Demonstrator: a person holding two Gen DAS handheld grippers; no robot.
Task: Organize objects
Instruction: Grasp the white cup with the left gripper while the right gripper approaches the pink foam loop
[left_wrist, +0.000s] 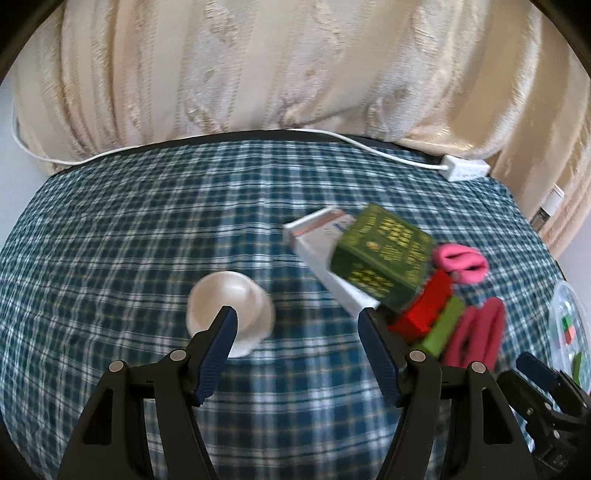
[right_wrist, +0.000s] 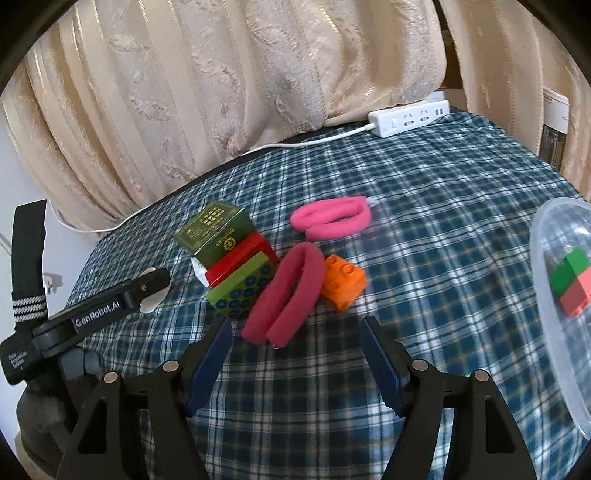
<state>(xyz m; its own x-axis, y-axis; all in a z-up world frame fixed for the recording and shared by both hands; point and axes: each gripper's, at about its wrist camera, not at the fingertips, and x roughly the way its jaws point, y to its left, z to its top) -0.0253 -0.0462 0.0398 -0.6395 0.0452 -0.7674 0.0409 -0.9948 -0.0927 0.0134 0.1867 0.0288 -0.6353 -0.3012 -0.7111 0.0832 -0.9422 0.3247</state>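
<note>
Ahead of the left gripper (left_wrist: 297, 323), a cup (left_wrist: 229, 314) lies on the tablecloth (left_wrist: 147, 221) just beyond its left finger. Beyond its right finger a box (left_wrist: 380, 254) sits on a carton (left_wrist: 321, 251), with stacked blocks (left_wrist: 428, 314) to their right. Ahead of the right gripper (right_wrist: 297, 334), a folded band (right_wrist: 284, 299) lies between the stacked blocks to its left and a studded brick (right_wrist: 341, 282) touching its right side. A second band (right_wrist: 332, 218) lies farther back. A tub (right_wrist: 561, 295), far right, seems to hold bricks (right_wrist: 569, 280). A power strip (right_wrist: 410, 116) lies at the table's far edge.
</note>
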